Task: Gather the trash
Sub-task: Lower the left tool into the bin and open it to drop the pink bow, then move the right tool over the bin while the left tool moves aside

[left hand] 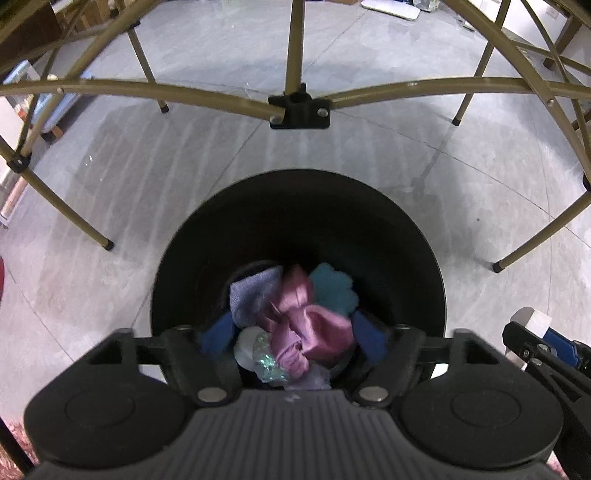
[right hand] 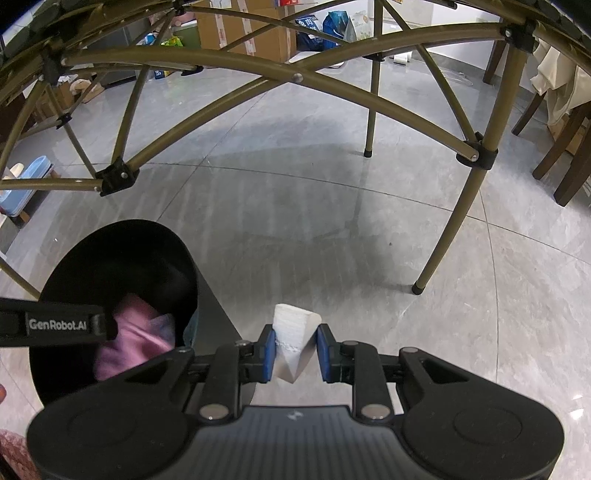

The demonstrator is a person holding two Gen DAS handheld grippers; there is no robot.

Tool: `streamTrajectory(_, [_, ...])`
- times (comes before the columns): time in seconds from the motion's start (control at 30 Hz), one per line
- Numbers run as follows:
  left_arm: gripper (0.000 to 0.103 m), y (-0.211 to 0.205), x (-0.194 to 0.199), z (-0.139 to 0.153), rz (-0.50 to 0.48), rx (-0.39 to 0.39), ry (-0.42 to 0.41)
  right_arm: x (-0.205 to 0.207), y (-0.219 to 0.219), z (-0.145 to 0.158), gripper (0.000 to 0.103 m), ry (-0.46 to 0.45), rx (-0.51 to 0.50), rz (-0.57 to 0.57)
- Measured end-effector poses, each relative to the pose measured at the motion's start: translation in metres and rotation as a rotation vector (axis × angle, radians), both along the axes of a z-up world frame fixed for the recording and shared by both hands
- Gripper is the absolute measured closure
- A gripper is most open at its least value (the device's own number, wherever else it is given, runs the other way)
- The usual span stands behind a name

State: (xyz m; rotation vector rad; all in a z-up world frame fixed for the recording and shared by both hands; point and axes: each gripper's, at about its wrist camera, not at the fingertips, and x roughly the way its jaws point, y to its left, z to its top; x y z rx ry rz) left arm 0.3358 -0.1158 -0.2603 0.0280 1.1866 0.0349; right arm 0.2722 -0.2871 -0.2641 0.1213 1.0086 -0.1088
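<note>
My left gripper (left hand: 293,338) hangs over the mouth of a black round bin (left hand: 295,177), its blue pads (left hand: 218,338) spread apart. Between them and inside the bin is a blurred bundle of scraps (left hand: 306,317): pink satin, lavender and teal cloth, and a glittery bit. The pads do not seem to press on it. The right wrist view shows the bin (right hand: 122,225) at lower left, with pink cloth (right hand: 133,339) in it below one of the left gripper's fingers (right hand: 55,325). My right gripper (right hand: 295,349), just right of the bin, is shut on a white folded paper piece (right hand: 293,332).
Olive-gold folding table legs and cross braces (left hand: 299,107) arch over and around the bin, and one leg (right hand: 447,229) stands at right. The floor is grey tile. Wooden chairs (right hand: 565,158) are at the far right. Cardboard boxes (right hand: 243,29) and bags stand at the back.
</note>
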Motion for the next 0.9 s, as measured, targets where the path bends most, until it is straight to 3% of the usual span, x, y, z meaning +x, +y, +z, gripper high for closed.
streamTrajectory(0.07, [0.003, -0.0004, -0.0008, 0.0008, -0.004, 0.012, -0.004, 0.0003, 0.0001, -0.0001, 0.08, 0.0, 0.0, 0.0])
streamTrajectory(0.1, [0.0, 0.0003, -0.0011, 0.0011, 0.0, 0.011, -0.005, 0.0004, 0.0001, -0.0001, 0.08, 0.001, -0.001, 0.0])
streamTrajectory(0.9, [0.0, 0.0012, -0.0064, 0.005, -0.027, 0.02, -0.007, -0.002, 0.0005, 0.0026, 0.08, 0.001, 0.005, 0.002])
